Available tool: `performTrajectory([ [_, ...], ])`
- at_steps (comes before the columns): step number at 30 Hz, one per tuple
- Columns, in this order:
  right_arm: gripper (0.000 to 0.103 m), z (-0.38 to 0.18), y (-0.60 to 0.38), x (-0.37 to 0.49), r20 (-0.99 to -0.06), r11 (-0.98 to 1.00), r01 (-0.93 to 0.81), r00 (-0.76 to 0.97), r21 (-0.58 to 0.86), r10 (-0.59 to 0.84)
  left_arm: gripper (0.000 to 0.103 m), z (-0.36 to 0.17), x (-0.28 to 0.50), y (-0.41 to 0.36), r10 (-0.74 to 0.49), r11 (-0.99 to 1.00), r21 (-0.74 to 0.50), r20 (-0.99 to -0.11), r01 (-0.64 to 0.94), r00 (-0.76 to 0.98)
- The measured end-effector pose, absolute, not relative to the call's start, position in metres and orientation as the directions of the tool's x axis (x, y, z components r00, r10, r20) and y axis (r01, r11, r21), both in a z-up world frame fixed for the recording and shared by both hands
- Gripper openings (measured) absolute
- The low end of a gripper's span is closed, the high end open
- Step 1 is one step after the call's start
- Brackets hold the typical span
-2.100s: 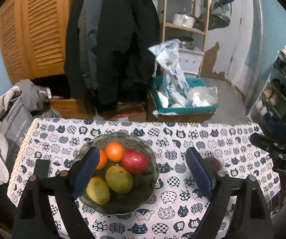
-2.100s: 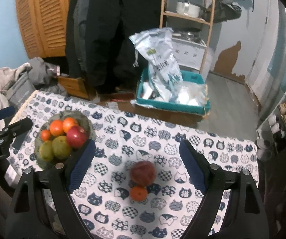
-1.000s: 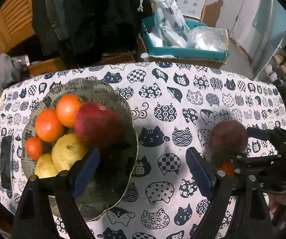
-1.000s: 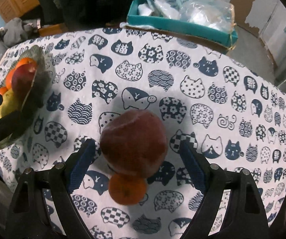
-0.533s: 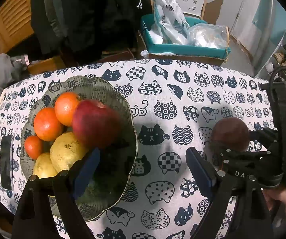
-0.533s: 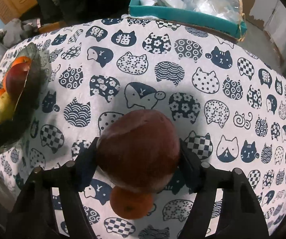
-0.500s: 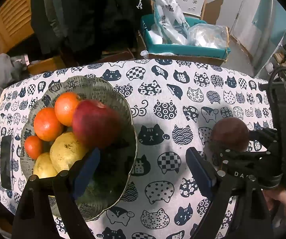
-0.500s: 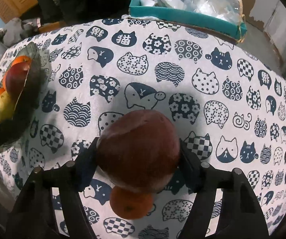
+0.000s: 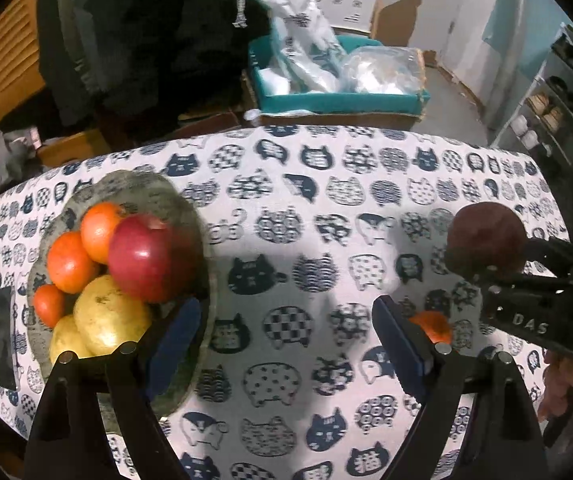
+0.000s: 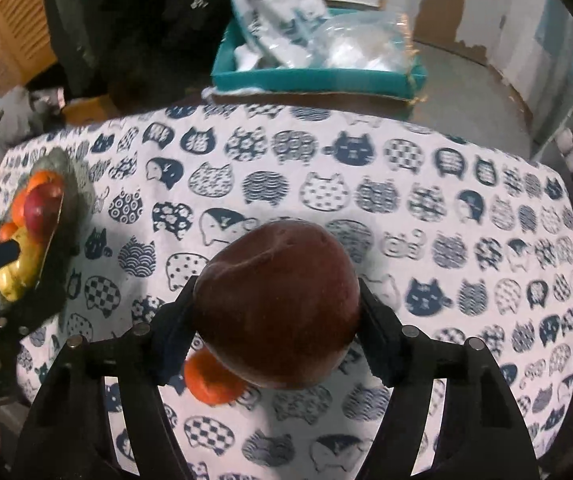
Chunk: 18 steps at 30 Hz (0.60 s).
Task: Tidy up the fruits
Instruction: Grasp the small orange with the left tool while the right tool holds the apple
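A greenish glass bowl (image 9: 146,184) at the table's left holds a red apple (image 9: 146,256), oranges (image 9: 98,228) and yellow fruits (image 9: 106,316). My left gripper (image 9: 282,340) is open, with its left finger over the bowl's near rim and only cloth between the fingers. My right gripper (image 10: 276,312) is shut on a dark red apple (image 10: 278,304) and holds it above the cat-print cloth. That apple (image 9: 486,236) also shows at the right of the left wrist view. Under it a small orange (image 10: 210,384) lies on the cloth. The bowl (image 10: 66,168) is far to the left in the right wrist view.
A teal box (image 9: 338,100) of plastic bags stands beyond the table's far edge, next to dark coats (image 9: 146,32). A flat black object (image 9: 4,336) lies on the cloth left of the bowl. A shoe rack (image 9: 558,100) is at the right. A hand (image 9: 566,392) holds the right gripper.
The right gripper's fingers closed onto the dark red apple and lifted it off the cloth; the small orange stayed down. The left gripper shifted a little and stayed open.
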State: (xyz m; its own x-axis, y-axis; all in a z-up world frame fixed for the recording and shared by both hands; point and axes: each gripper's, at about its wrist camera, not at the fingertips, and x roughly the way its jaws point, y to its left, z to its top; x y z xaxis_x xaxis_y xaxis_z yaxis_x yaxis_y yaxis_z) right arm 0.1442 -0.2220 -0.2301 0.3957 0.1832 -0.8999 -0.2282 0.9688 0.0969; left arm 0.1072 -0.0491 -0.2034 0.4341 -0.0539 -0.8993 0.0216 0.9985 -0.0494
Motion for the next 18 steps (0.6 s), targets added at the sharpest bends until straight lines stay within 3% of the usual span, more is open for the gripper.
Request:
performTrajectory([
  [18,0.072,-0.234,-0.293,0.103,-0.908,0.989,-0.124,0.398,0.085,0.128,0.089,-0.241,0.107,-0.127,-0.171,0.981,-0.134,-0.933,0.137,0.316],
])
